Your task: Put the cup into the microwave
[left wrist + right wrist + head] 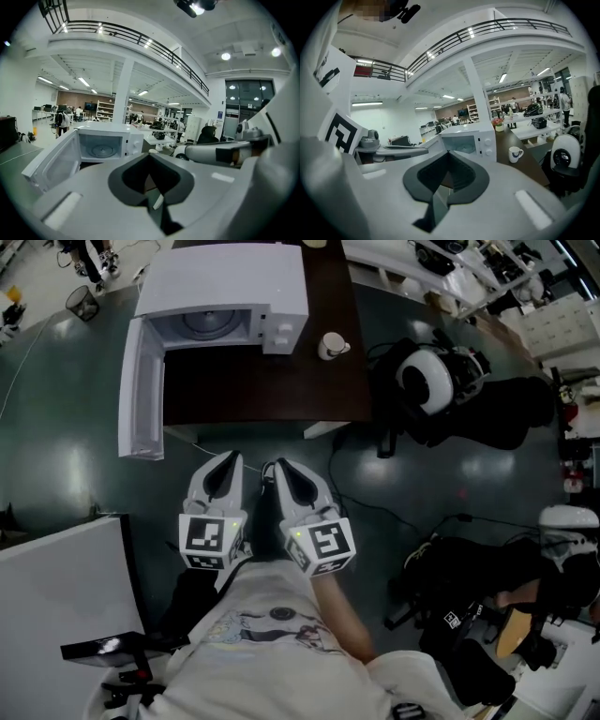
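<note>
The cup [330, 346] stands upright on the dark surface [262, 395], just to the right of the microwave [225, 296], with its handle turned away from the microwave. The microwave's door [141, 390] hangs wide open on its left, and the cavity looks bare apart from the turntable [102, 150]. Both tongs sit well short of the microwave, out over the floor in front of the surface. The left tongs [229, 458] and right tongs [278, 466] are side by side, each clenched with its jaws pressed together on nothing. The main risk, as I judge it, is reaching the cup with the jaws closed, which would knock or tip it toward the surface's edge on the side away from the microwave. A pinch on the rim alone could let it swing and spill. The open door juts toward the person, so the left tongs could clip it. Carried too high, the cup could strike the top of the cavity opening.
</note>
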